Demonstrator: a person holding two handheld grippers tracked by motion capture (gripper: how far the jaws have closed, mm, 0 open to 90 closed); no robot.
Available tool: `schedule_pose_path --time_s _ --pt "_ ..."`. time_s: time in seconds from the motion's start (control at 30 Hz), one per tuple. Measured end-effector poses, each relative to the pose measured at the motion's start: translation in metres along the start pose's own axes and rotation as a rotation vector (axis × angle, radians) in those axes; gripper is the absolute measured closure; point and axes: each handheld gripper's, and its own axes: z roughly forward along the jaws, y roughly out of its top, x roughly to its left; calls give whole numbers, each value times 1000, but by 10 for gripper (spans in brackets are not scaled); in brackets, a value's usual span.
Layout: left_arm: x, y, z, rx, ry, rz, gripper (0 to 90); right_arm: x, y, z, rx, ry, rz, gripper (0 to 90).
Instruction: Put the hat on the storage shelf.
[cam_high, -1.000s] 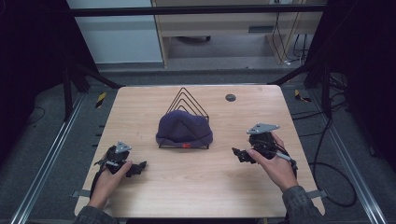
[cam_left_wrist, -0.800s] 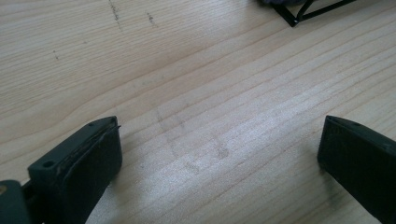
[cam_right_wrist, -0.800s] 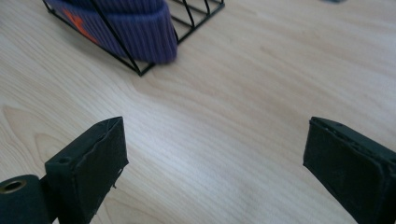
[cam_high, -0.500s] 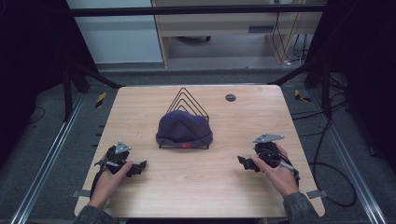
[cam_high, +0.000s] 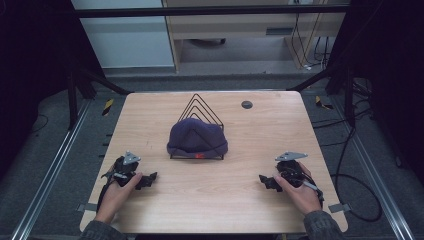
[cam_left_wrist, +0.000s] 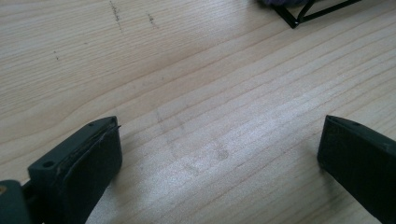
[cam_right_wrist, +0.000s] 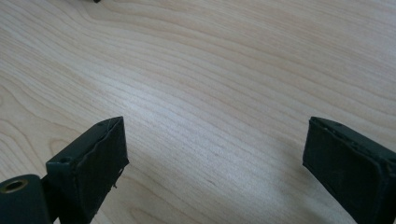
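Your fingers are standing wide apart on both tools, holding nothing: the left gripper (cam_high: 146, 180) is resting low at the near left of the tabletop (cam_high: 260, 130), its fingers (cam_left_wrist: 79, 168) framing bare wood, and the right gripper (cam_high: 269, 182) is sitting at the near right, its fingers (cam_right_wrist: 91, 161) likewise gaping over bare grain. Farther off, the dark purple beanie (cam_high: 196, 139) is lying draped over the black wire rack (cam_high: 201, 103) at the tabletop's middle, well apart from both grippers. Beyond it, a small dark disc (cam_high: 246, 104) is sitting near the far edge.
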Motion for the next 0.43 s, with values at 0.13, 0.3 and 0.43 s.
schedule_pose_path --time_s 0.13,0.3,0.43 --pt "-1 0 0 4 -2 -1 0 0 -6 3 22 -4 -9 59" --pt "-2 1 0 7 -4 5 0 7 -10 6 19 -54 -74 24" --pt "-4 2 0 13 -14 17 0 11 -13 9 -14 -66 -56 4"
